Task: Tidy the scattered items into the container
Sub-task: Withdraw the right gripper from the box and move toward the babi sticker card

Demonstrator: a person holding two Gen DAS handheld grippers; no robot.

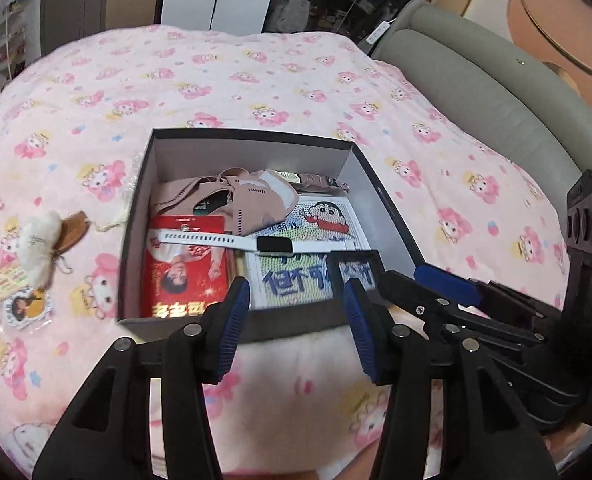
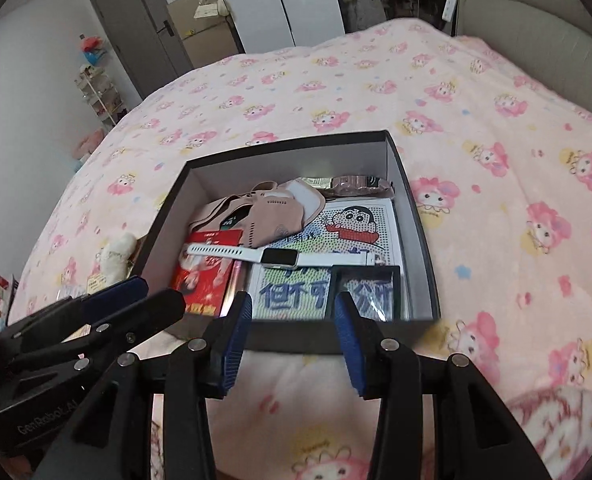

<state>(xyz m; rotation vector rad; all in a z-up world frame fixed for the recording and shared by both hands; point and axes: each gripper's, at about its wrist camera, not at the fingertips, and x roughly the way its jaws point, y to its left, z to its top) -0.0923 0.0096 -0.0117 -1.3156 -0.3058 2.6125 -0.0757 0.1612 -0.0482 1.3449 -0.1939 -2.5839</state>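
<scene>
Both grippers hang over the near edge of the box, a dark open container sitting on the pink cartoon-print bedspread. The left gripper has its blue pads parted with nothing between them; the right gripper likewise stands released and empty.

Inside the box a white smartwatch lies across the middle, over a red packet at 8 o'clock and a bead picture of a cartoon boy at 3 o'clock. A small black frame sits at 5 o'clock, partly cut off by the right gripper's pad. Pink masks heap at 12 o'clock, hiding something dark beneath that I cannot make out.

Out at 9 o'clock from the box, a fluffy white charm and round badges lie on the bedspread, blurred and hard to read.
</scene>
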